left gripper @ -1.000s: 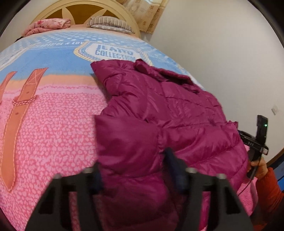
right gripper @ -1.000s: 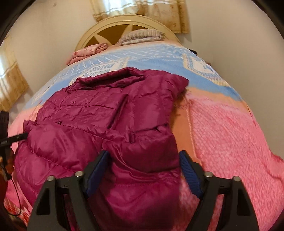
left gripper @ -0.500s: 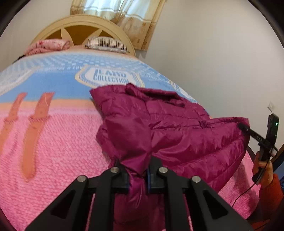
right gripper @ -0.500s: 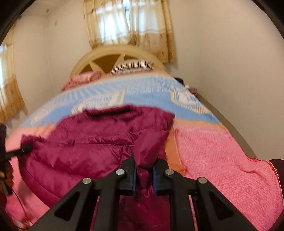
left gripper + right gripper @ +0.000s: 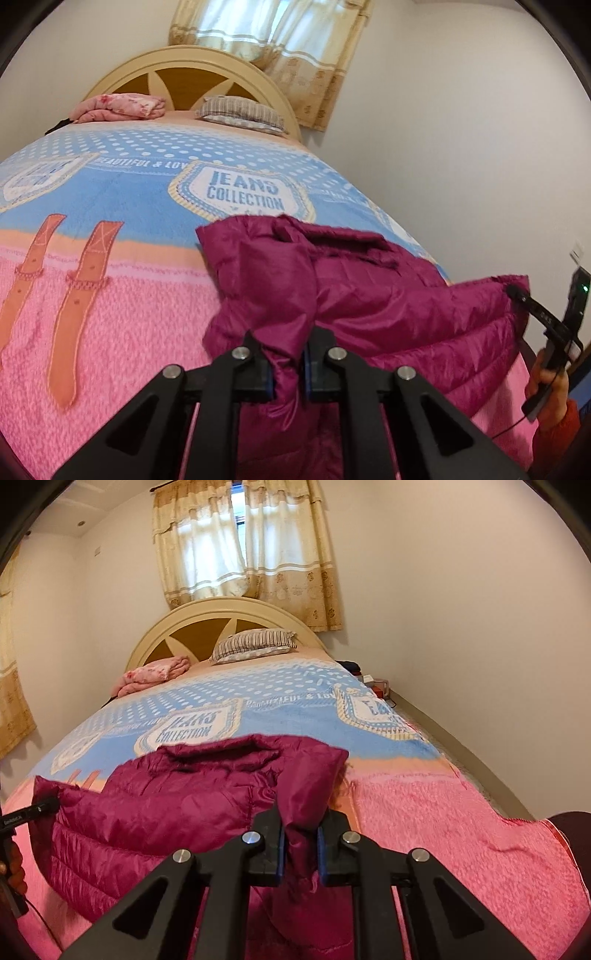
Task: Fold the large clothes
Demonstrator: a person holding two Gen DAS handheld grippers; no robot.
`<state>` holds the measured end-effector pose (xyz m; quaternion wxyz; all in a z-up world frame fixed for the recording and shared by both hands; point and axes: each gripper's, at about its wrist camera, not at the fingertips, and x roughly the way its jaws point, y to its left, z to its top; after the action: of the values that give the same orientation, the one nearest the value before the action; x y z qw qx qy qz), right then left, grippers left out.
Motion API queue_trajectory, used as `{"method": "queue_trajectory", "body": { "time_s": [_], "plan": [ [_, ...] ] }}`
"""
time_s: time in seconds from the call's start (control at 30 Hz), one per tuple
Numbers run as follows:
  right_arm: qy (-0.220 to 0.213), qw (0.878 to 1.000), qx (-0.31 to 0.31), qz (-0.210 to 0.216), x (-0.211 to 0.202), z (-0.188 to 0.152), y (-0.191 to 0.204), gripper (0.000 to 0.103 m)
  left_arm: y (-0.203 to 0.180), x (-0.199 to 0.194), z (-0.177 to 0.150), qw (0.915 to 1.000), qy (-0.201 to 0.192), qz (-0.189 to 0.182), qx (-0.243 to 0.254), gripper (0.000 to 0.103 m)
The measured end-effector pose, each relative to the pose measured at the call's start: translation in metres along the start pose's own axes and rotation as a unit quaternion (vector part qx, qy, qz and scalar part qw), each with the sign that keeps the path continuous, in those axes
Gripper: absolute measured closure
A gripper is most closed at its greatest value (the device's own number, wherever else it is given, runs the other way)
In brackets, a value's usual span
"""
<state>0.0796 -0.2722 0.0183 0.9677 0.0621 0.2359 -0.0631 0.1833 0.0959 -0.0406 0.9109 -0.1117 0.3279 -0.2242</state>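
Two grippers each pinch a fold of the same dark red puffer jacket (image 5: 388,314), which lies on the pink and blue blanket (image 5: 110,206) near the foot of the bed. Left gripper (image 5: 288,373): jaws pressed together on a bunched sleeve, lifted off the blanket. Right gripper (image 5: 300,853): jaws likewise clamped on the other sleeve, raised. Between them the jacket's body sags onto the blanket, collar toward the headboard (image 5: 207,616). A striped pillow (image 5: 255,644) and a folded pink cloth (image 5: 151,674) rest by the headboard, well apart from the jacket.
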Motion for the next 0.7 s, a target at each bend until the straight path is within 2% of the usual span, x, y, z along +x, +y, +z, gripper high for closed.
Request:
{"method": "queue_trajectory", "body": {
  "time_s": [0.27, 0.53, 0.7],
  "plan": [
    [-0.027, 0.999, -0.017, -0.032, 0.040, 0.039, 0.010, 0.092, -0.002, 0.030, 0.046, 0.9992, -0.026, 0.027, -0.014, 0.092],
    [-0.049, 0.997, -0.028, -0.055, 0.074, 0.066, 0.019, 0.092, 0.001, 0.065, 0.075, 0.9973, -0.044, 0.053, -0.025, 0.092],
    [-0.062, 0.994, -0.032, -0.079, 0.103, 0.085, 0.026, 0.092, 0.003, 0.085, 0.097, 0.9961, -0.056, 0.050, -0.047, 0.092]
  ]
}}
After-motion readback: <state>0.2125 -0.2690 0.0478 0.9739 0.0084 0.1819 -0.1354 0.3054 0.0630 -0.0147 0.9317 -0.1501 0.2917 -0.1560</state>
